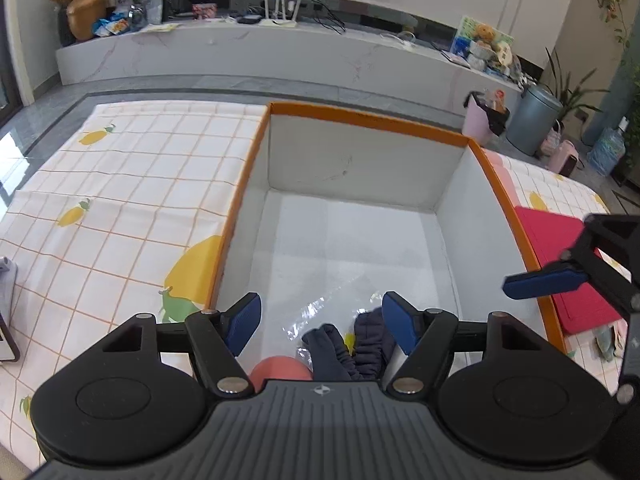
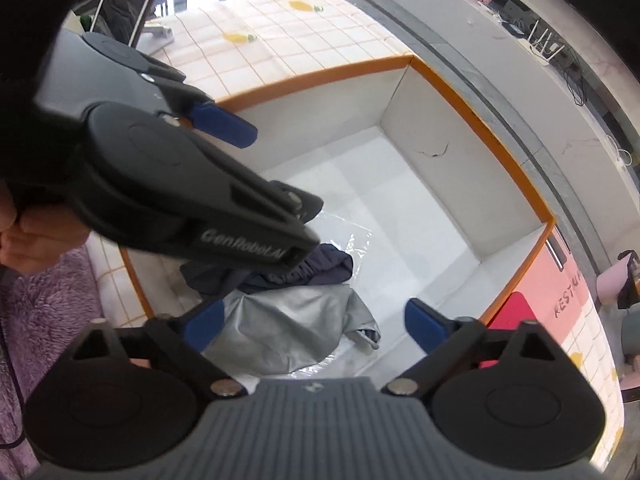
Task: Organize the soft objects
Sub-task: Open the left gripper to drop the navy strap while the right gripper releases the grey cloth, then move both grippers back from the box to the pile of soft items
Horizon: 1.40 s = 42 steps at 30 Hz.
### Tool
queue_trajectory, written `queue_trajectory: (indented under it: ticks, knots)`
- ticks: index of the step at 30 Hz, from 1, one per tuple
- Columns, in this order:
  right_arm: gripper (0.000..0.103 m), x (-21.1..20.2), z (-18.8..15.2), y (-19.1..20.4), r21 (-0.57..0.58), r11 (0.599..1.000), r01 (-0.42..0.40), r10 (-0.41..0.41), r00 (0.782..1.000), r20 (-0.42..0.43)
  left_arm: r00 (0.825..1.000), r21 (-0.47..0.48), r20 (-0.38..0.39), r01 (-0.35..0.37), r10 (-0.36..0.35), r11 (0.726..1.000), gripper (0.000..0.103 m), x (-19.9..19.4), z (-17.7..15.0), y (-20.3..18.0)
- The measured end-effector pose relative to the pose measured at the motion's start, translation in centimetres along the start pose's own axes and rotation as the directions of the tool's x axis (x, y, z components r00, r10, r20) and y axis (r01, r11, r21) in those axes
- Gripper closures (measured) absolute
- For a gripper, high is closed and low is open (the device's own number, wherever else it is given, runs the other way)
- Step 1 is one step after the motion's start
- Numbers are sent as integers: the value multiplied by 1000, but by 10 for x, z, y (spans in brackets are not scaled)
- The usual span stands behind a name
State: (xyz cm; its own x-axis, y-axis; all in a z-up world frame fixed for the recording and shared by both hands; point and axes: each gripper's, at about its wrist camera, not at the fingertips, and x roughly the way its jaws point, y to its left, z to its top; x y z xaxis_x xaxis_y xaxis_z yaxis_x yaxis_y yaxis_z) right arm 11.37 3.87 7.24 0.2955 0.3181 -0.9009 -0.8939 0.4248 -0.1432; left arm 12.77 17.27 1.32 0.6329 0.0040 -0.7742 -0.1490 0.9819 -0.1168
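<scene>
Left cam sits behind my left gripper (image 1: 320, 322), looking forward and down along the fingers into the box (image 1: 368, 118) from its near edge, close in. It faces the far wall and the TV shelf (image 1: 240, 40) beyond. Right cam rides behind my right gripper (image 2: 316, 326), tilted steeply down into the same box (image 2: 476, 88) from the near right side, also close. Shared: box interior, orange rim, dark cloth (image 1: 348, 350) (image 2: 320, 268), red pad (image 1: 560, 260) (image 2: 516, 312), checked sheet (image 1: 132, 184) (image 2: 288, 40). Each cam catches the other gripper: right one at left cam's right edge, left one across right cam's upper left.
</scene>
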Motion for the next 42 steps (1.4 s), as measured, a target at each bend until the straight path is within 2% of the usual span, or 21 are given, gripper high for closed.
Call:
queue_trajectory:
  ticks: [2, 5, 9, 17, 22, 26, 30, 33, 35, 37, 42]
  knots:
    - [5, -2, -4, 0, 23, 1000, -6, 5, 1000, 9, 1000, -4, 20, -19, 19, 1000, 21, -3, 0, 0]
    - [3, -6, -8, 0, 37, 999, -5, 4, 1000, 28, 999, 0, 41, -12, 12, 1000, 18, -8, 0, 1]
    - [3, -11, -13, 2, 25, 998, 61, -62, 997, 38, 999, 0, 42, -28, 27, 1000, 18, -5, 0, -1]
    - [3, -43, -26, -8, 51, 991, 122, -127, 986, 107, 998, 20, 64, -27, 25, 999, 18, -17, 2, -8]
    - [3, -71, -49, -26, 135, 979, 154, -175, 971, 161, 988, 81, 156, 5, -18, 997, 18, -51, 3, -23]
    - [3, -93, -74, -45, 214, 954, 212, -251, 952, 177, 973, 139, 223, 23, -54, 990, 17, -75, -2, -43]
    - [3, -113, -103, -63, 332, 904, 270, -341, 923, 176, 954, 201, 289, 26, -84, 979, 17, -92, -9, -66]
    - [3, -115, -124, -70, 389, 851, 353, -432, 892, 135, 949, 224, 293, 49, -115, 973, 17, -94, -14, -80]
    - [3, -113, -139, -77, 460, 793, 400, -478, 876, 63, 954, 233, 276, 51, -116, 971, 17, -90, -18, -90]
    - [3, -112, -158, -86, 553, 723, 413, -488, 873, -13, 954, 239, 273, 56, -123, 969, 17, -84, -24, -101]
    - [3, -108, -200, -86, 694, 597, 403, -536, 844, -29, 951, 225, 250, 126, -183, 966, 17, -68, -42, -121]
